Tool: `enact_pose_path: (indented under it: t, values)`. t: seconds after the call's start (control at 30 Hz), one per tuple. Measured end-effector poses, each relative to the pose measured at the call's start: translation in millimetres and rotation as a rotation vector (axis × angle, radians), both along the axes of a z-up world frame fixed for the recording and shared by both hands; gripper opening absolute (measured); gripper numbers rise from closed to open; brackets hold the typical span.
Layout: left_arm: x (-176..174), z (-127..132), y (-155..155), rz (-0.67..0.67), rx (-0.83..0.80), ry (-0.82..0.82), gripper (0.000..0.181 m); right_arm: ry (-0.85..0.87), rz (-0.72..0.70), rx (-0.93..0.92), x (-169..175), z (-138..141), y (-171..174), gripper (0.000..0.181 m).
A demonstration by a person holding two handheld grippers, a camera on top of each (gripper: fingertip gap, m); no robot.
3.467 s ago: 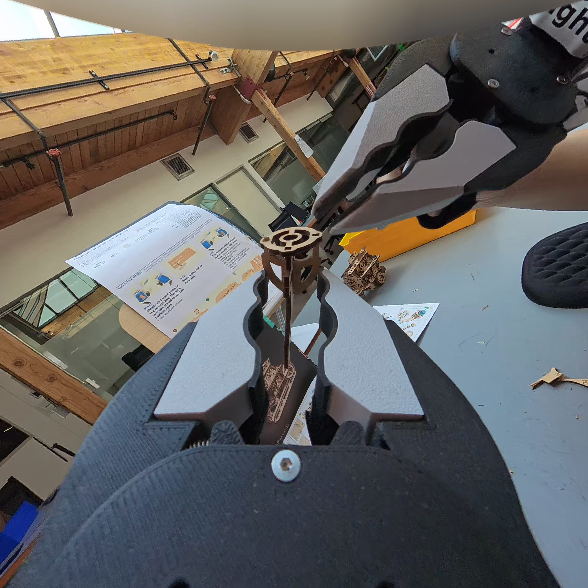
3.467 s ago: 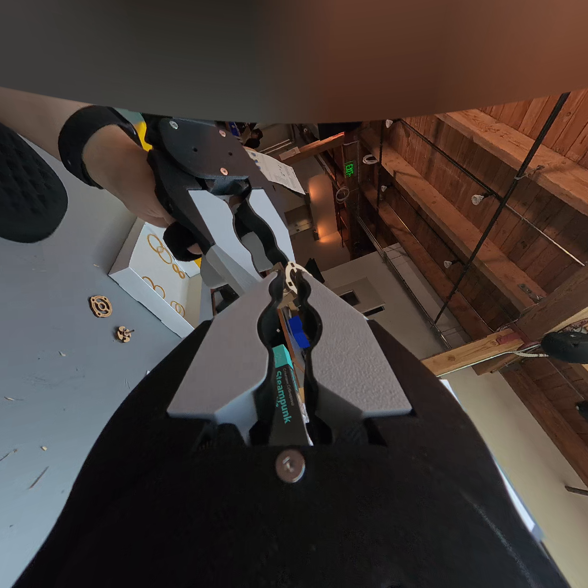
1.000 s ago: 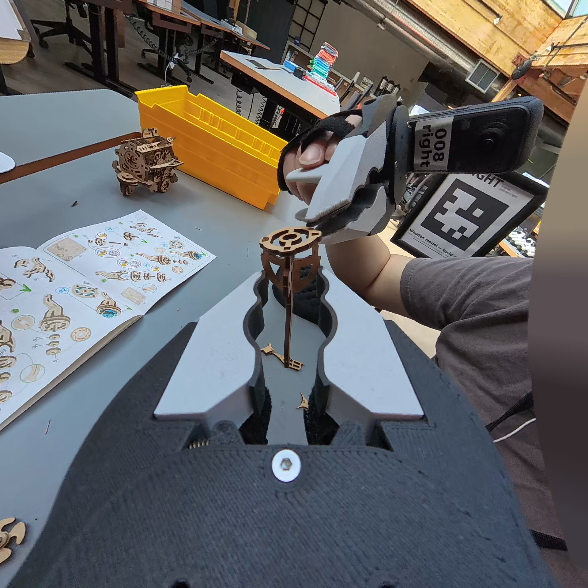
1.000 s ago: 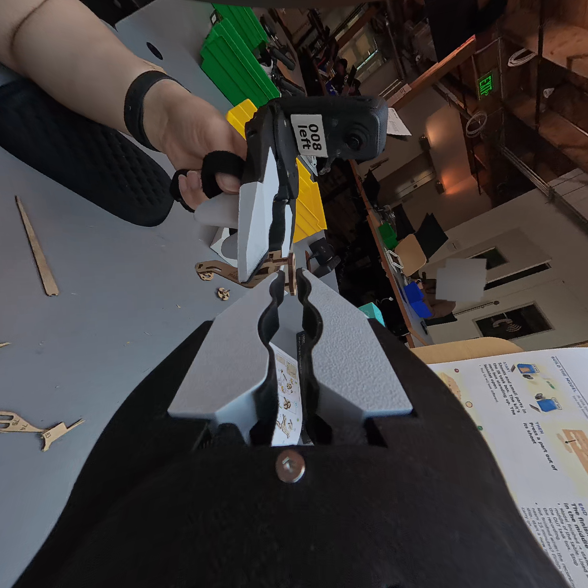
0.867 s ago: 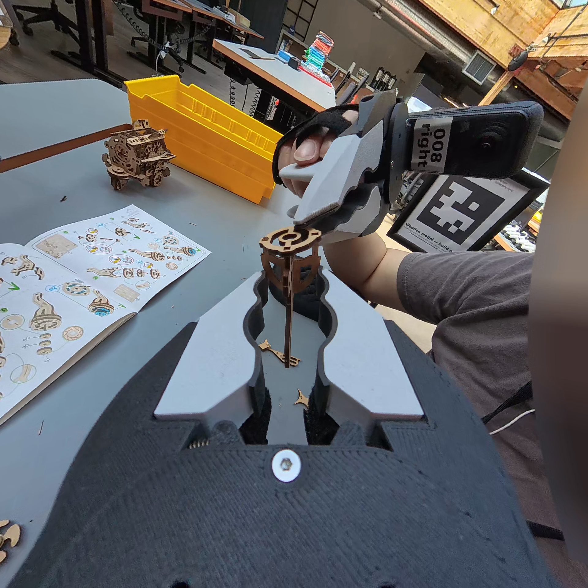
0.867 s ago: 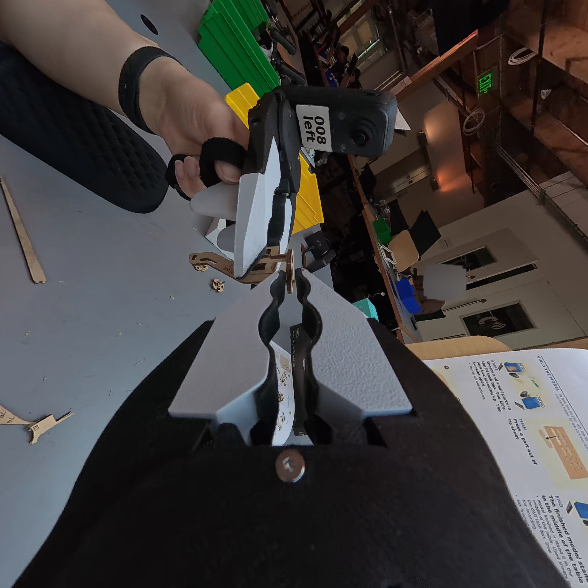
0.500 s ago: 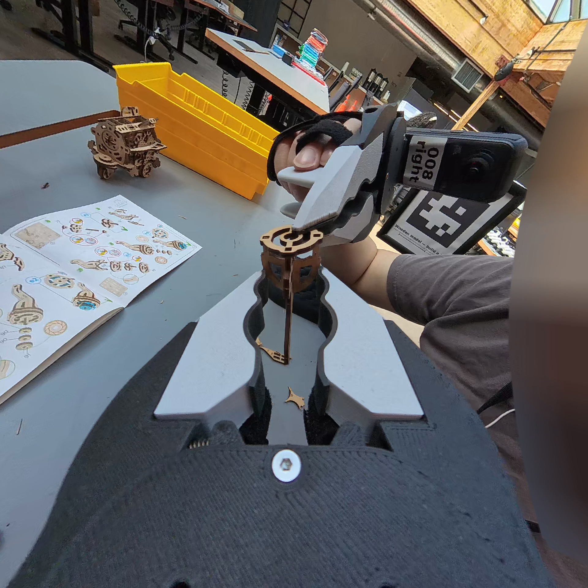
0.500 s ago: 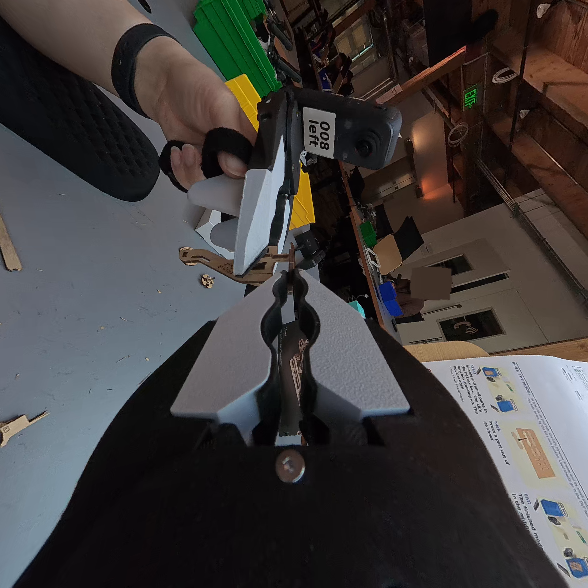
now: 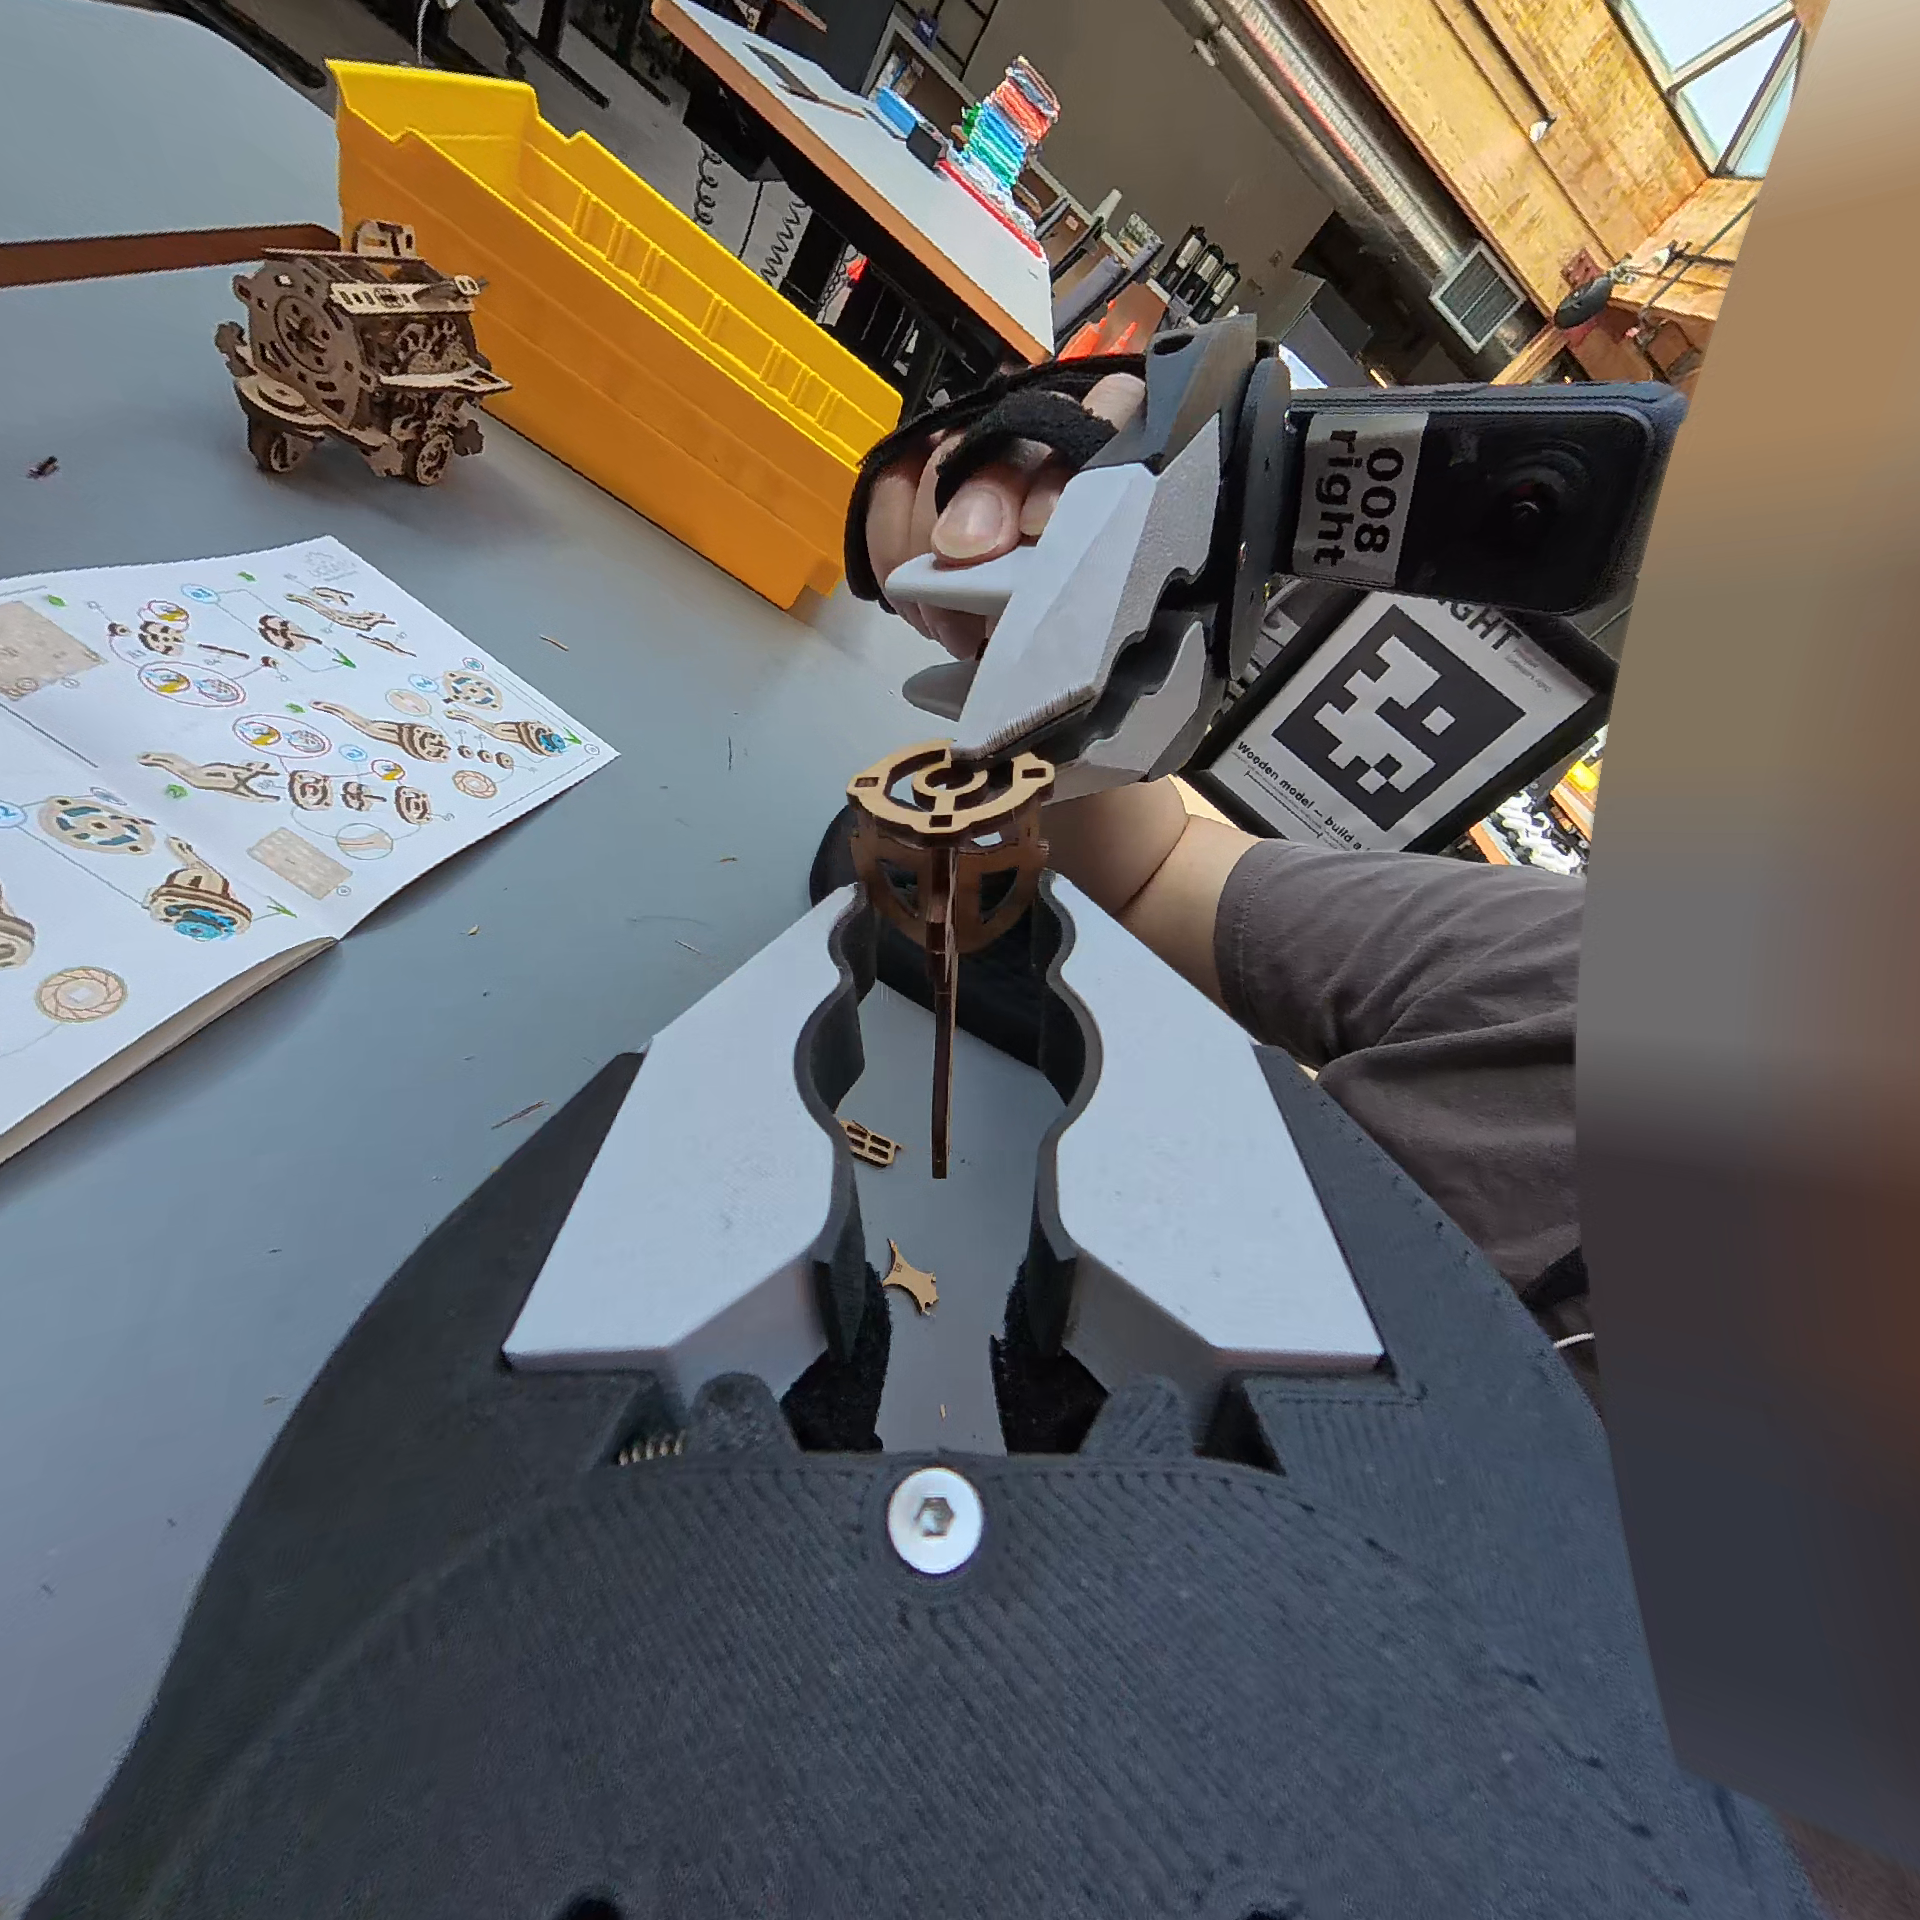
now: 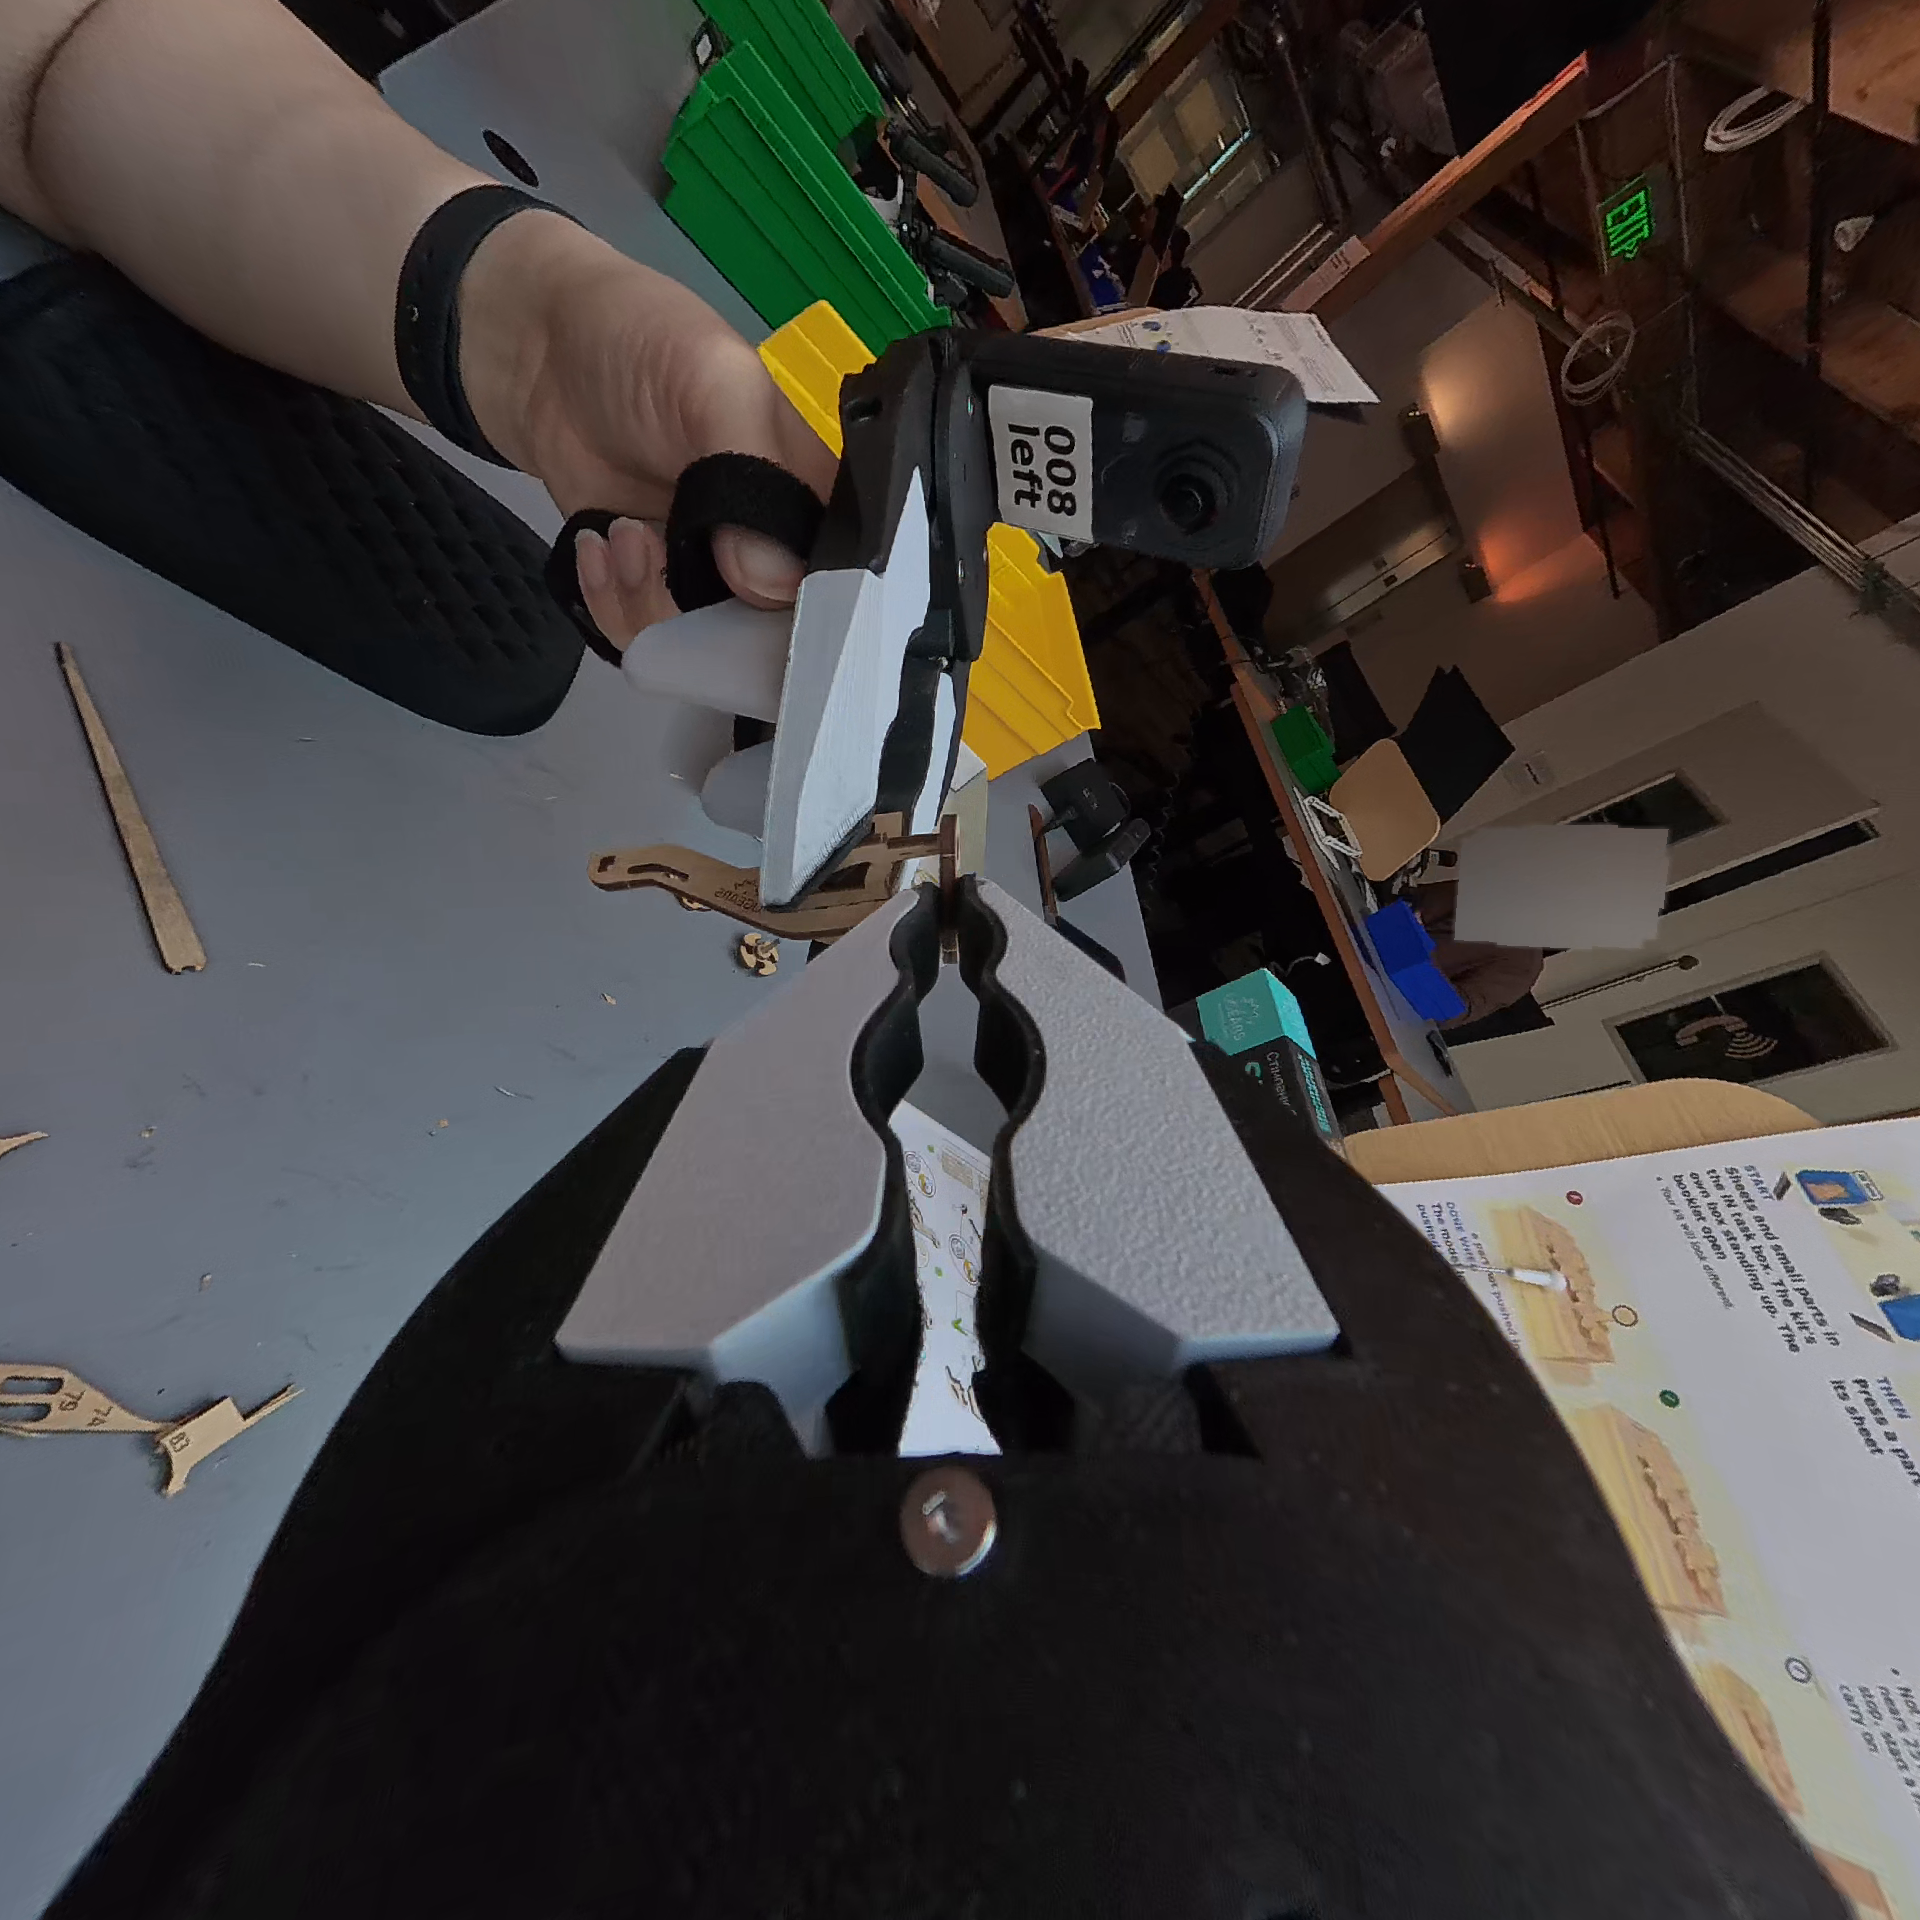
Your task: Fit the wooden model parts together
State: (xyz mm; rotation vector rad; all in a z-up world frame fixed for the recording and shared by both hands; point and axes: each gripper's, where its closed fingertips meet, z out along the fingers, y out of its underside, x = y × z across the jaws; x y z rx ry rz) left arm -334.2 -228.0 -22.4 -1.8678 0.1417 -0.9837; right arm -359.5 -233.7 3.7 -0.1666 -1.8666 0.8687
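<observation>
**Ring disc pressed onto the finned cage, mid-air over the bench**

Found the wooden sub-assembly (image 9: 940,894) upright above the bench (image 9: 540,1018), clamped across its finned cage by the left claw (image 9: 945,920), with the thin stem hanging free between the fingers. Saw the ring disc (image 9: 914,792) lying flat across the cage top, pinched at its near edge by the right claw (image 10: 948,909), jaws together on the thin wood. Could not tell whether the fin tabs sat fully in the disc slots.

Judged the step as seating the disc. Called for holding the disc level, lining the slots over the tabs, then pressing straight down along the stem in small, even pushes. Called also for a steady left grip low on the cage, not on the stem. Judged thin ply likely to snap under twist or a one-sided push.

Noted, farther out, loose offcuts (image 9: 871,1143) on the bench, an open instruction booklet (image 9: 260,748), a finished wooden model (image 9: 353,353) and a yellow bin (image 9: 623,312).
</observation>
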Motion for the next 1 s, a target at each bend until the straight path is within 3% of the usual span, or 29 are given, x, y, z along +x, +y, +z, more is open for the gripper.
enact_pose_path:
  t: [0.47, 0.77, 1.0]
  values:
    - [-5.8, -12.2, 2.9, -0.041, -0.15, -0.22, 0.029, -0.197, -0.006, -0.162, -10.8, -17.2, 6.9, 0.002]
    - [-4.8, -19.0, 3.1, -0.076, -0.185, -0.252, 0.029, -0.215, -0.007, -0.115, -11.3, -26.5, 6.3, 0.002]
    - [-2.2, -22.2, 1.5, -0.087, -0.183, -0.186, 0.029, -0.164, 0.045, -0.056, -5.8, -28.3, 4.5, 0.002]
